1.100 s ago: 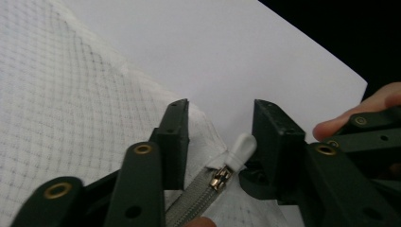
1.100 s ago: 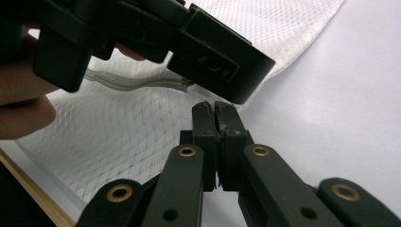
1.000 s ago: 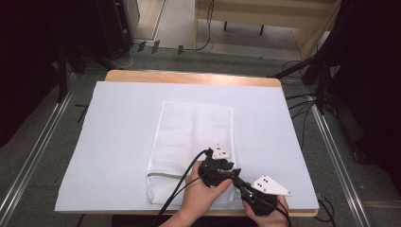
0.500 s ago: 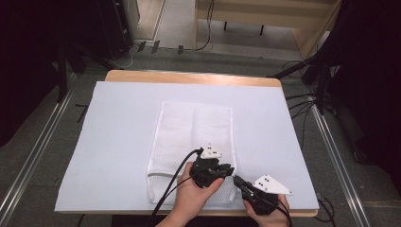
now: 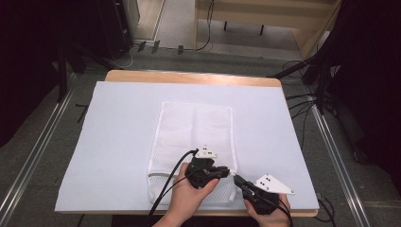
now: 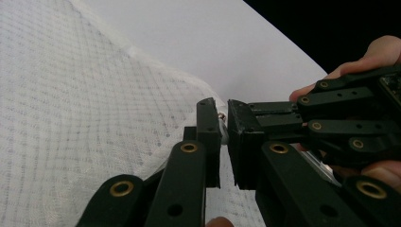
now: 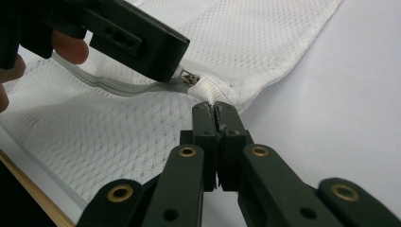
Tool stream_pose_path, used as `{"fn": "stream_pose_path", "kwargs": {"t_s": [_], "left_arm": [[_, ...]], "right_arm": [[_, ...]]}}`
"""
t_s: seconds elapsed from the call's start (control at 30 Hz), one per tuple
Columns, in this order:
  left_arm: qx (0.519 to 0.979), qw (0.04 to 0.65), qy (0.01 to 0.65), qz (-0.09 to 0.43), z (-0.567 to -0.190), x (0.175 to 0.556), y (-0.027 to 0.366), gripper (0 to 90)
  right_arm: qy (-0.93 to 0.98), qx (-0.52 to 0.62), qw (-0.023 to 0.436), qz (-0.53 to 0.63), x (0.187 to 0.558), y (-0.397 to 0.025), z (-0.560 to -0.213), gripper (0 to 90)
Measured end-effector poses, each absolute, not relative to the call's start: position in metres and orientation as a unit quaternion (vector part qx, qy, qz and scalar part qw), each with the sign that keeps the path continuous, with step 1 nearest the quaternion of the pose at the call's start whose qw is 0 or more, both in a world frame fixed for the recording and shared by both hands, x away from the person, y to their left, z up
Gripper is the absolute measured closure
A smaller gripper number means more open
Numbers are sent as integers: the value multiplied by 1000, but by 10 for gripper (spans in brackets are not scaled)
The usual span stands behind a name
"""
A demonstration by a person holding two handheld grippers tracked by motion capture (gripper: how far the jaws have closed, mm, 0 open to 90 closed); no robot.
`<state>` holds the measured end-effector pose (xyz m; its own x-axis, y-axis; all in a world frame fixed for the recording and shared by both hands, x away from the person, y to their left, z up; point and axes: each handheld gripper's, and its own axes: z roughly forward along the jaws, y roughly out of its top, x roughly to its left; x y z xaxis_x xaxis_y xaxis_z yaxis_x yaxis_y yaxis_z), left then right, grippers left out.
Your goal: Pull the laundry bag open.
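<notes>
We see a white mesh laundry bag [image 5: 196, 142] lying flat on the pale sheet [image 5: 118, 142] that covers the table, its zipped end at the near edge. Both hands come in from that edge and meet at the bag's near right corner.

The left hand [image 5: 189, 196] wraps its gripper from below, pointing it toward that corner. The left gripper [image 6: 224, 123] shows its jaws a narrow slit apart, with the metal zipper pull [image 7: 188, 77] at their tips; we cannot tell whether they actually grip it.

The right hand [image 5: 267, 210] sits just right of the bag, angling its tool back toward the same corner. The right gripper [image 7: 215, 109] has its jaws pressed together, tips touching the bag's white corner tab [image 7: 210, 90]; whether fabric is pinched between them we cannot tell.
</notes>
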<state>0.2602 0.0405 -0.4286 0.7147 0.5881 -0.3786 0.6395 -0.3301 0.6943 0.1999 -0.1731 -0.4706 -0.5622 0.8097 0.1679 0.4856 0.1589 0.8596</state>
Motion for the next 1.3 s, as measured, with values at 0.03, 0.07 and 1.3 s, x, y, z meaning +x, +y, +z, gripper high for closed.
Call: {"fn": "stream_pose_path", "kwargs": {"t_s": [0.03, 0.07, 1.3], "left_arm": [[815, 440, 376, -30, -429, 260, 41, 874], [815, 440, 376, -31, -429, 260, 41, 875], [792, 423, 441, 6, -447, 255, 133, 877]], "right_arm": [[741, 437, 168, 481, 200, -173, -470, 900], [741, 437, 167, 482, 200, -174, -469, 900], [744, 429, 189, 476, 198, -174, -462, 900]]}}
